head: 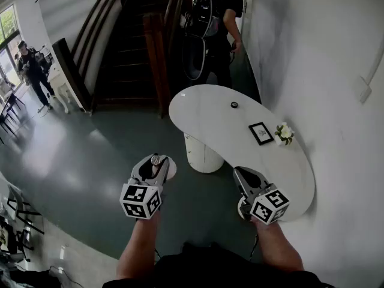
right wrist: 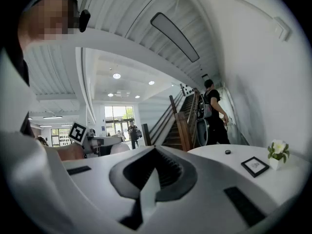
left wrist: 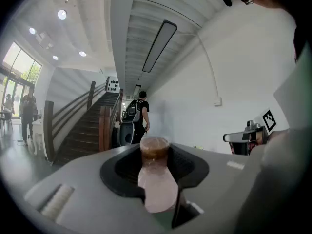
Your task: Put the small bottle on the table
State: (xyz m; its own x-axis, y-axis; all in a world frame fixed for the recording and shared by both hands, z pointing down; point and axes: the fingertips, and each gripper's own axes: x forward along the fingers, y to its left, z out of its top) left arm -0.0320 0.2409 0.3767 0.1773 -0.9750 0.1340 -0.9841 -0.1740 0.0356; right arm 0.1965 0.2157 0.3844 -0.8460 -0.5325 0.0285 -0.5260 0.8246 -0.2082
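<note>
The small bottle [left wrist: 156, 184] has a pale pink body and a brown cap, and it stands upright between the jaws of my left gripper [left wrist: 155, 155], which is shut on it. From the head view the bottle [head: 170, 168] and the left gripper [head: 159, 162] hang over the grey floor, just left of the white oval table [head: 216, 119]. My right gripper [head: 242, 175] hovers over the table's near edge. Its jaws [right wrist: 153, 172] are together with nothing between them.
On the table lie a black picture frame [head: 261, 132], a small flower pot [head: 284, 133] and a small black disc [head: 234, 105]. A white wall runs along the right. A person with a backpack [head: 213, 17] stands by the wooden staircase [head: 129, 53]; another person [head: 33, 71] is far left.
</note>
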